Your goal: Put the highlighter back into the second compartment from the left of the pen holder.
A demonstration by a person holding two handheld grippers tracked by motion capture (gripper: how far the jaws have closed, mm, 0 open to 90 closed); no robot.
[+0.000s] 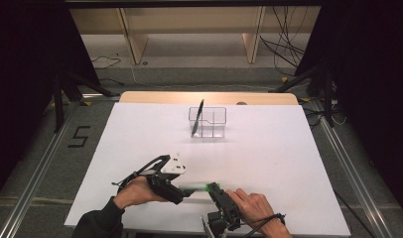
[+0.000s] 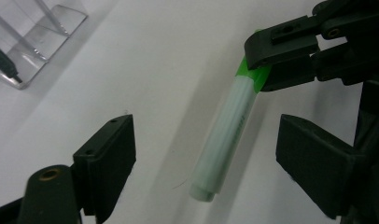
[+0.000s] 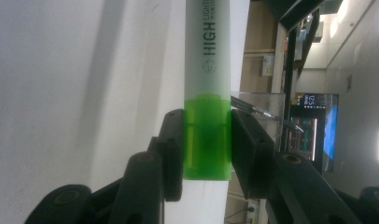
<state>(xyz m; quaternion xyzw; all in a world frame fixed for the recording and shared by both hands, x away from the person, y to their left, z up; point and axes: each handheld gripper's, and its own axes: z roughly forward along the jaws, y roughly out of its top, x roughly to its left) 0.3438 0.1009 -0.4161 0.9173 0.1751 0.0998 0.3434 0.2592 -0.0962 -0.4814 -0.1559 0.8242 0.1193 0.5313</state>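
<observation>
Left gripper, held in the person's left hand, sits low over the near part of the white table. Jaws wide apart in the left gripper view, one on each side of the highlighter's pale barrel, neither touching it. Grey three-cornered plate on top of this gripper, seen in the high view; cable trails back over the hand.

Green highlighter lies between the two grippers, close to the near table edge. In the high view it runs roughly left to right. Pale translucent barrel, bright green cap end; barrel print reads "HIGH LIGHT..." in the right gripper view. Cannot tell whether the free white end rests on the table or hangs just above it.

Right gripper, held in the person's right hand, is clamped on the green cap end: both pads press against the cap's sides in the right gripper view. The same grip shows from the left gripper view, right gripper at upper right.

Far centre of the table: clear plastic compartment organizer, well apart from both grippers. One black pen stands tilted in its left part.
</observation>
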